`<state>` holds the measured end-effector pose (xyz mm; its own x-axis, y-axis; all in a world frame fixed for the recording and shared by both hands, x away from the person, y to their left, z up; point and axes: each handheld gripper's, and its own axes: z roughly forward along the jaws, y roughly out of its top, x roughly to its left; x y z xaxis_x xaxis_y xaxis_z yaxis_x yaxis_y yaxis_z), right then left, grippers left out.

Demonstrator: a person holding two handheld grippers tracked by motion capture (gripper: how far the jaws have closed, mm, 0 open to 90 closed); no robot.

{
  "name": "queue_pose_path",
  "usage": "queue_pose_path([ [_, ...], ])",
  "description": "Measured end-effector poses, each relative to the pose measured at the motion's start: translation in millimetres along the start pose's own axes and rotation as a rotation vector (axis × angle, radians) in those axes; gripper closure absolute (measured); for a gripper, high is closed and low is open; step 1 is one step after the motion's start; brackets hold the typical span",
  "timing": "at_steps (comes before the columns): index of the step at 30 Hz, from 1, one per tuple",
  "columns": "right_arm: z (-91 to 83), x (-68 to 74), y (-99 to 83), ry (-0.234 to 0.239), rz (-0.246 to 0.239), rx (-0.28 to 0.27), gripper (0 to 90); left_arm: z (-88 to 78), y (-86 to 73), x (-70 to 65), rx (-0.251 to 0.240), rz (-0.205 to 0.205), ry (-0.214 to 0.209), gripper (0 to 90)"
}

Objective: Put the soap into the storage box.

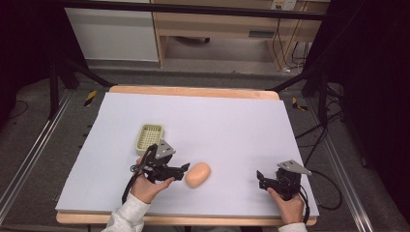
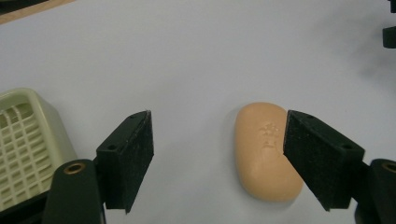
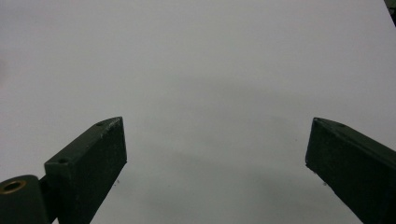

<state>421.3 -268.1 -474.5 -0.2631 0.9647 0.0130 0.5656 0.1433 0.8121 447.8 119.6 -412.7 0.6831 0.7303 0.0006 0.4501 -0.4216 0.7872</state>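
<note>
Hands at the near edge of the table (image 1: pixel 193 92), sleeves pale, one gripper in each. Left hand (image 1: pixel 147 187) near the left-centre, holding the left gripper (image 1: pixel 185 169) pointed rightward, jaws spread wide apart and clamped on nothing. Peach-coloured soap bar (image 1: pixel 198 174) flat on the white sheet (image 1: pixel 217 125), just beside those jaw tips; from the left gripper view, soap (image 2: pixel 266 151) lying off-centre within the gap, its right edge tucked behind the right-hand jaw, contact impossible to tell, a faint embossed mark on its upper face. Right hand (image 1: pixel 289 207) near the right corner, well apart from the soap, with the right gripper (image 1: pixel 261 178) aimed leftward, jaws likewise wide apart over bare white sheet. Farther back on the left, just beyond the left gripper, pale yellow-green soap dish (image 1: pixel 149 137) with a slatted grid floor, empty, also at the left edge of the left gripper view (image 2: pixel 28 144). Beyond the table's wooden far edge, grey floor and light wooden furniture (image 1: pixel 217 24).
</note>
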Motion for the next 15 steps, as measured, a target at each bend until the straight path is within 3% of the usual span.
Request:
queue_pose_path([
  [15,-0.2,0.7,0.1,0.006,-0.005,0.000,5.6,19.5,2.6,-19.2,0.056,0.059,-0.041,23.5],
])
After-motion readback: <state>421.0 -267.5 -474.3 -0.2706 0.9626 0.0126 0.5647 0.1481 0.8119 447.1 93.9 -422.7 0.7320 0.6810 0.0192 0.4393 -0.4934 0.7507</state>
